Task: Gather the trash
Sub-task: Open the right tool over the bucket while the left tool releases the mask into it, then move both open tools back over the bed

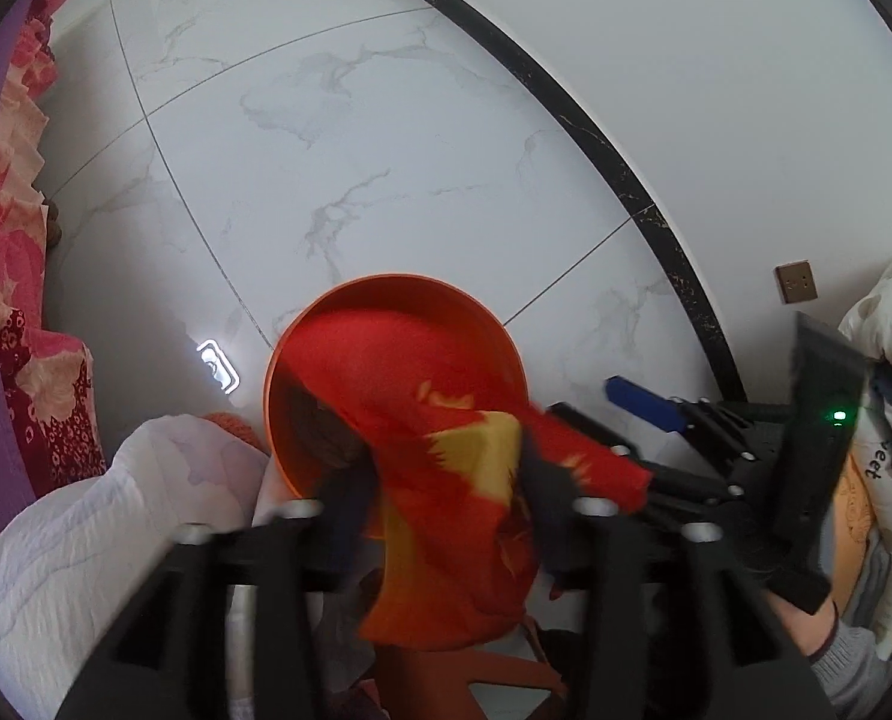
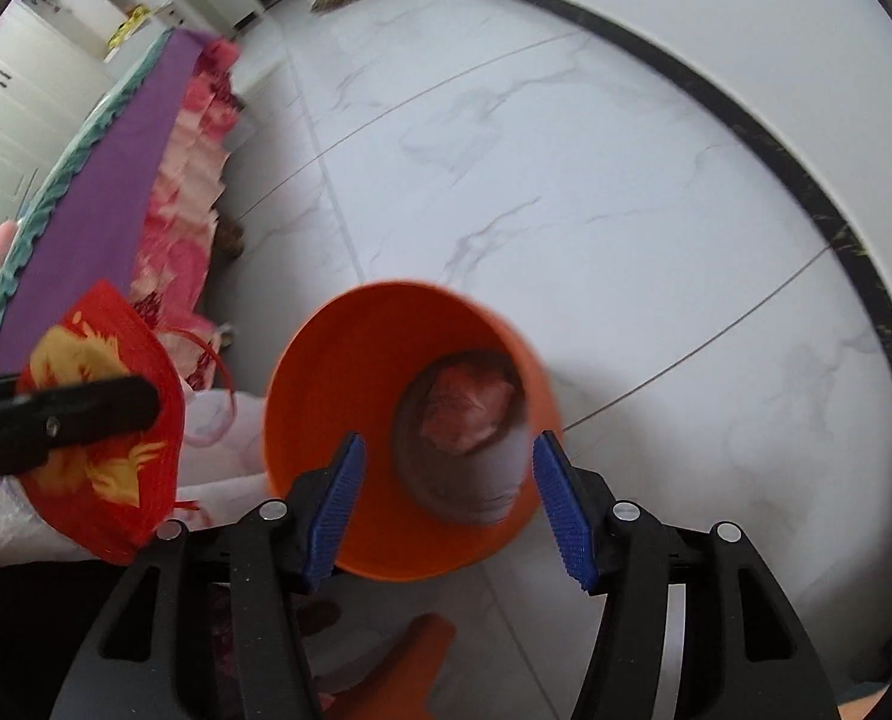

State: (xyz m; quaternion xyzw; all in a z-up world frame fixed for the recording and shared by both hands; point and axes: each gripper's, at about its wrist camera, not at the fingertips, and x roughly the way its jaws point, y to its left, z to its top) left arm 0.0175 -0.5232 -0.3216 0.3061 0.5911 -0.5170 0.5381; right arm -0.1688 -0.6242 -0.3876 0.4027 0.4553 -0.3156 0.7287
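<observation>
An orange bin (image 2: 350, 372) stands on the marble floor, with pinkish crumpled trash (image 2: 466, 408) at its bottom. My left gripper (image 1: 440, 480) is shut on a red and yellow wrapper (image 1: 463, 492) and holds it over the bin's rim (image 1: 398, 282). In the right wrist view the wrapper (image 2: 104, 480) hangs left of the bin in the left gripper (image 2: 146, 402). My right gripper (image 2: 446, 492) is open and empty just above the bin's near rim. It also shows at the right of the left wrist view (image 1: 643, 402).
A bed with a purple sheet (image 2: 98, 210) and a pink floral skirt (image 1: 20, 276) runs along the left. White bedding (image 1: 86, 540) lies at the lower left. A black skirting strip (image 1: 565, 114) marks the wall. An orange stool part (image 2: 398, 672) is below the bin.
</observation>
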